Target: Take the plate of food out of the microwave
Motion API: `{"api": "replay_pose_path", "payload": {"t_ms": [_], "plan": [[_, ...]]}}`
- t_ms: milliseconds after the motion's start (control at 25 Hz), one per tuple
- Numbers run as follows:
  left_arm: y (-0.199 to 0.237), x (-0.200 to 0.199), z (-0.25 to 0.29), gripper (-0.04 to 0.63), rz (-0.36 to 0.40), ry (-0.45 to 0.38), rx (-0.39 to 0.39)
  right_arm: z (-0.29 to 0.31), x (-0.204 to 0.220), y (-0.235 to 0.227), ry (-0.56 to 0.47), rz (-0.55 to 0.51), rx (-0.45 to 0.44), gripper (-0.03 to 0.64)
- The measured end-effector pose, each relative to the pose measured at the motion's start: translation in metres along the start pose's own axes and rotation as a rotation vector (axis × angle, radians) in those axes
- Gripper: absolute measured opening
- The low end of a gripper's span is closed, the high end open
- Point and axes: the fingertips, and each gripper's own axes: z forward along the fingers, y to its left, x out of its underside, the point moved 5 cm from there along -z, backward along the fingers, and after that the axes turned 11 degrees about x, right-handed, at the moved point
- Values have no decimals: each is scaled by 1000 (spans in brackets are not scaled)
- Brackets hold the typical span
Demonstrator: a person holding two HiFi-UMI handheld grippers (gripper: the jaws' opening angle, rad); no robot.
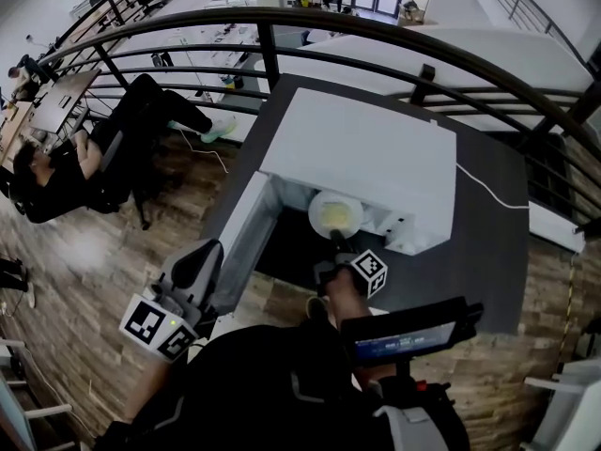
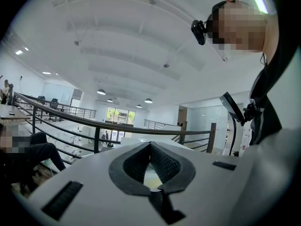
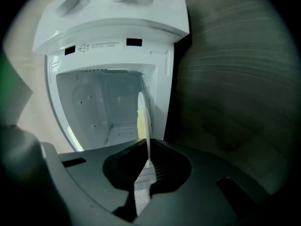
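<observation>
Bright daylight, fisheye warp (dark vignetted corners).

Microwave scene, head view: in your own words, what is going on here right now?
A person works with a claw in each hand at a white microwave on a dark table. Its door stands open to the left. The right claw is shut on the rim of the plate of food, which is at the mouth of the oven and not yet clear of it. The left claw is shut and empty, held low, away from the microwave.
</observation>
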Motion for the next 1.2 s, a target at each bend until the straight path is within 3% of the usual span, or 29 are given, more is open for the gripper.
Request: {"api": "replay_pose_path", "payload": {"t_ms": [560,1200], "plan": [[-35,-3,-50,3,24,-54,68,-77,49,14,57,-42,-68,15],[-70,-6,-114,2,-1,-152,211,-191,121,32,6,-59,-148,15]]}}
